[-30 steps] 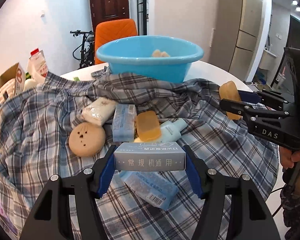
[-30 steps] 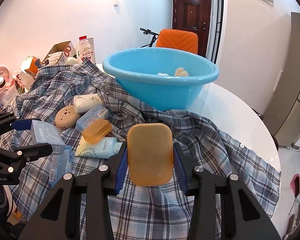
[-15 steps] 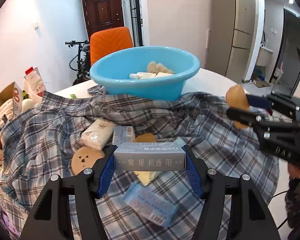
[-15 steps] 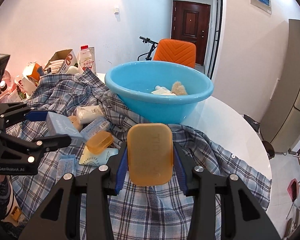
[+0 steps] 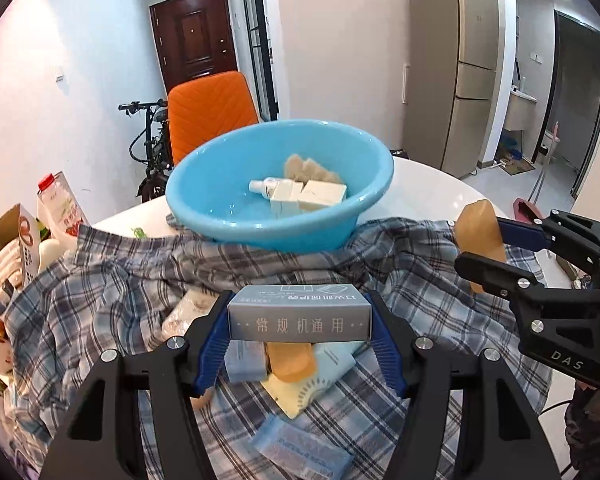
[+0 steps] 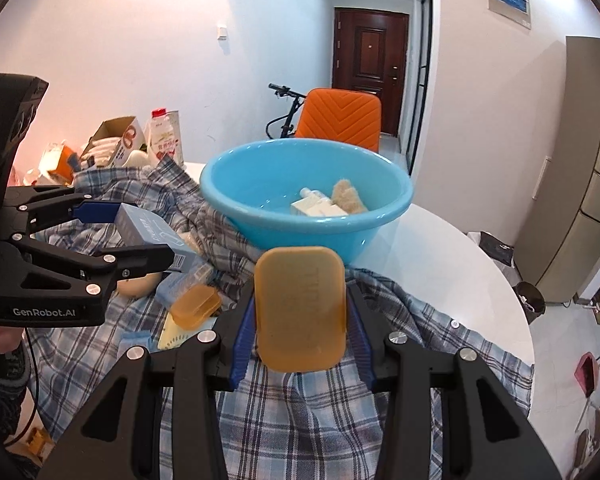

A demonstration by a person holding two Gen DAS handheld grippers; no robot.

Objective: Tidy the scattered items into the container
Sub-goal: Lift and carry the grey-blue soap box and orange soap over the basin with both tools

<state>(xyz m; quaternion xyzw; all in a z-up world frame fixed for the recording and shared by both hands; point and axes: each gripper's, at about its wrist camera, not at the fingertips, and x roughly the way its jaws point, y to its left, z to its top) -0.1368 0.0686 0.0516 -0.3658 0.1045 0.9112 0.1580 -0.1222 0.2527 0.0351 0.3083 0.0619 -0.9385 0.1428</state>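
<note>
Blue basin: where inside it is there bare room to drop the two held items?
The blue basin floor is bare on its left half. The right side is crowded with white boxes and a tan sponge. Left of the plaid shirt, clutter fills the table.

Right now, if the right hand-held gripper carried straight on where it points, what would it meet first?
Probably the near wall of the blue basin, just beyond the amber soap case it grips; depth is uncertain.
</note>
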